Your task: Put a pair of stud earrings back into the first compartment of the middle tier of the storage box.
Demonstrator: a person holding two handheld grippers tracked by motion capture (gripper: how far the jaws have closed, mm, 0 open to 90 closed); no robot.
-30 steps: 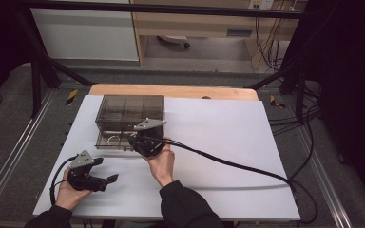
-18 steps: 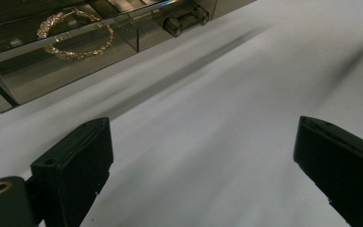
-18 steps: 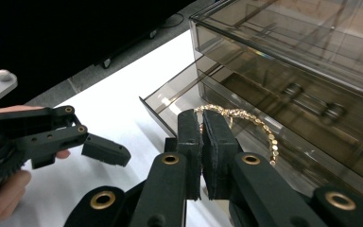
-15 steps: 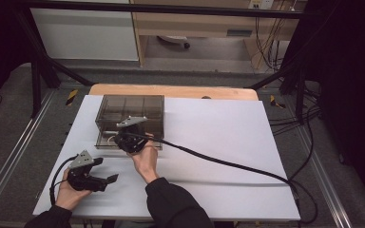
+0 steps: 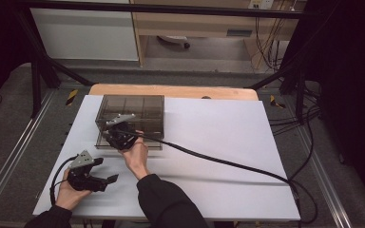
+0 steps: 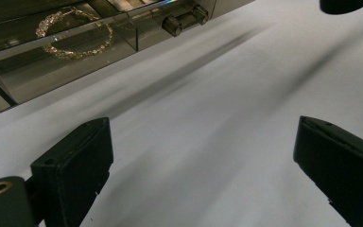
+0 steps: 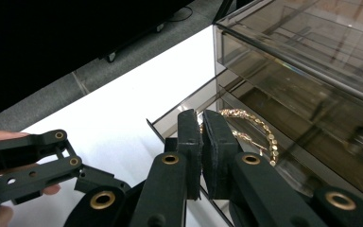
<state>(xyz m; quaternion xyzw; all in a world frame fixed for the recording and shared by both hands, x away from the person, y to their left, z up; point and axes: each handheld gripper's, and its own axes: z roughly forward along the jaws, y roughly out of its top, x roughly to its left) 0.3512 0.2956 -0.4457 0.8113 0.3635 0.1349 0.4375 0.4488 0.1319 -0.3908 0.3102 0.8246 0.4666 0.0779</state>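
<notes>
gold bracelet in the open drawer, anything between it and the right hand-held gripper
Nothing visible. The gold bracelet lies uncovered in the pulled-out drawer of the smoky clear box, and the shut right hand-held gripper is just in front of it.

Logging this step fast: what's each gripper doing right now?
Left gripper: open, nothing between the jaws, over the white table.
Right gripper: closed, holding nothing, at the open drawer with the gold bracelet.

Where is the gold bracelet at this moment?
The gold bracelet lies in the open bottom drawer of the smoky box, just behind the right gripper.
</notes>
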